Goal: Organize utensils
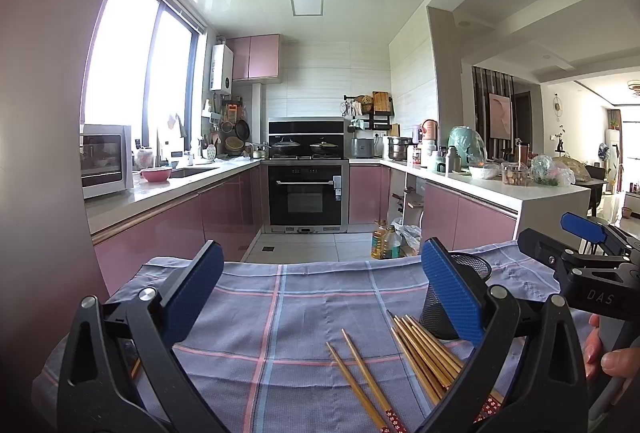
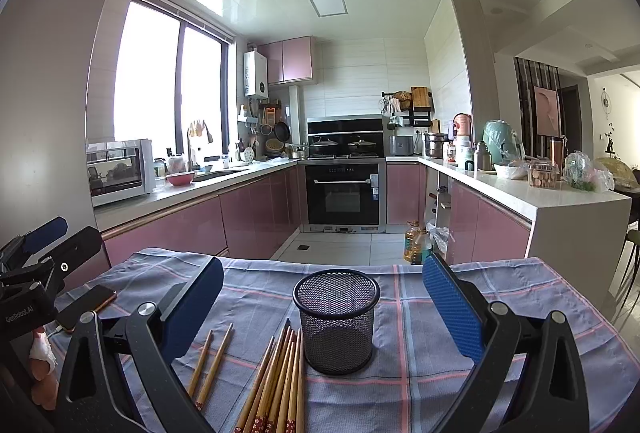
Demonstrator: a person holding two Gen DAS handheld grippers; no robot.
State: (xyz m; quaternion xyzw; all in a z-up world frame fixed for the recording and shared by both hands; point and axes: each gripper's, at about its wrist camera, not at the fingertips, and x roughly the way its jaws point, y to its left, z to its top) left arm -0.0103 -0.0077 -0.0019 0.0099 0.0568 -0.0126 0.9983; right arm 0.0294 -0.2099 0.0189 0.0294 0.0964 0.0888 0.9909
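Setting: a kitchen with pink glossy cabinets, white worktops and a black built-in oven is filling the background; a table under a blue-grey checked cloth with pink stripes is lying in front.

Item 1: a black wire-mesh cylindrical holder is standing upright on the cloth, showing nothing inside.

Item 2: a bundle of brown bamboo chopsticks with red floral ends is lying flat just left of the holder, tips close to its base.

Item 3: 2 separate bamboo chopsticks are lying apart from the bundle, further left.

Item 4: a dark smartphone with a copper edge is resting near the cloth's left edge.

Item 5: the left gripper, blue-padded, is hovering above the cloth with jaws spread wide, holding nothing.

Item 6: the right gripper is hovering likewise, jaws wide apart, framing the holder without touching it.
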